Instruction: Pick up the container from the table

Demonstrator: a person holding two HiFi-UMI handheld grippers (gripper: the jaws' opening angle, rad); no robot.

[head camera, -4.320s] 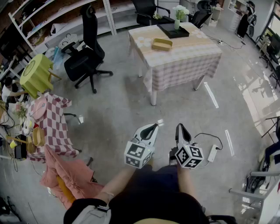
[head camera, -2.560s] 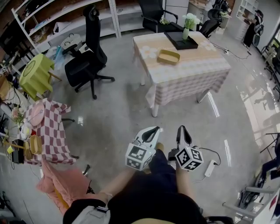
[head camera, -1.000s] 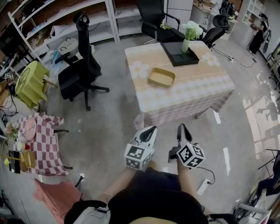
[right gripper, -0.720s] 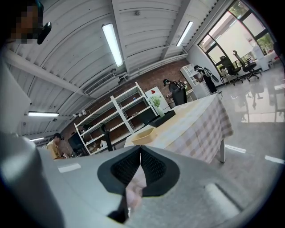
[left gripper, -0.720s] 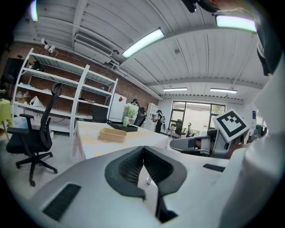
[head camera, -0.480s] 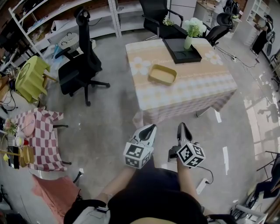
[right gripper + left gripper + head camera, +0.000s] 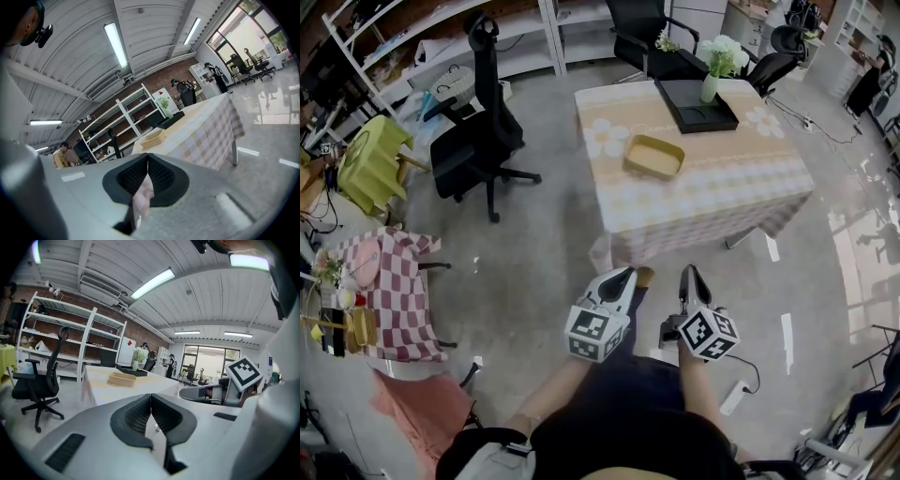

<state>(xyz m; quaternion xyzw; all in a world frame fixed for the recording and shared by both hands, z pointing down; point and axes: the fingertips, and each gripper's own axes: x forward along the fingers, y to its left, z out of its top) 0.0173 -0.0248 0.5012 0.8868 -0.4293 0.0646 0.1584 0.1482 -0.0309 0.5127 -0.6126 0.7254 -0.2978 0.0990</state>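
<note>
Container (image 7: 653,157): shallow tan tray, open side up, on the checked table (image 7: 741,202), in front of a black tray (image 7: 698,105). Its long axis runs left to right, slightly slanted. Both gripper views hide its inside. Left gripper (image 7: 624,274) and right gripper (image 7: 688,273): jaws pressed together, empty, well apart from the container.

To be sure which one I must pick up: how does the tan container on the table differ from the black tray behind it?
The container is tan, the tray black. The container is smaller than the tray. The container lies toward the table's middle; the tray lies at the far edge, by a vase. Both are rectangular and lie flat on the table.
</note>
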